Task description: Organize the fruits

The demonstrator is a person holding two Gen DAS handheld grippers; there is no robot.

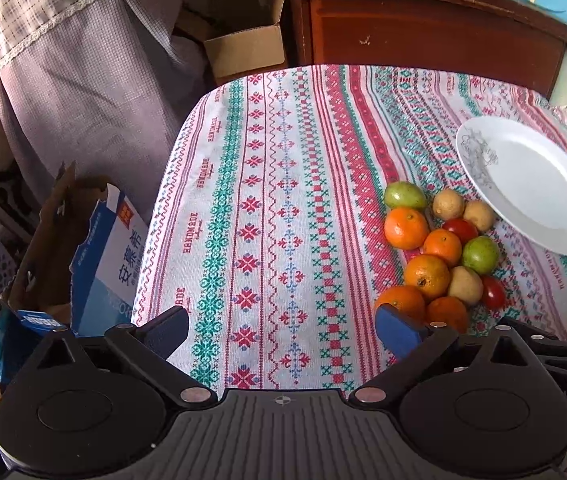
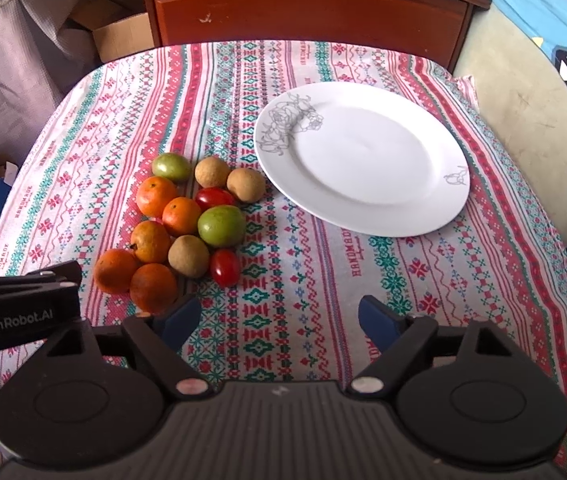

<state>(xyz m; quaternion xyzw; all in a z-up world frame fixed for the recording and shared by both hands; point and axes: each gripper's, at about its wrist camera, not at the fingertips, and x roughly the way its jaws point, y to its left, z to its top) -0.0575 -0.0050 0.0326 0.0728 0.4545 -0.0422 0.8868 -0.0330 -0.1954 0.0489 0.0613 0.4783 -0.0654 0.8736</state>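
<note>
A pile of fruit lies on the patterned tablecloth: several oranges, green fruits, brown fruits and two red tomatoes. An empty white plate sits to its right. The pile also shows in the left wrist view, with the plate at the right. My left gripper is open and empty, left of the pile. My right gripper is open and empty, in front of the pile and plate.
A dark wooden cabinet stands behind the table. Cardboard boxes and a blue carton stand on the floor left of the table edge. A checked cloth hangs at the far left. A blue-covered seat is on the right.
</note>
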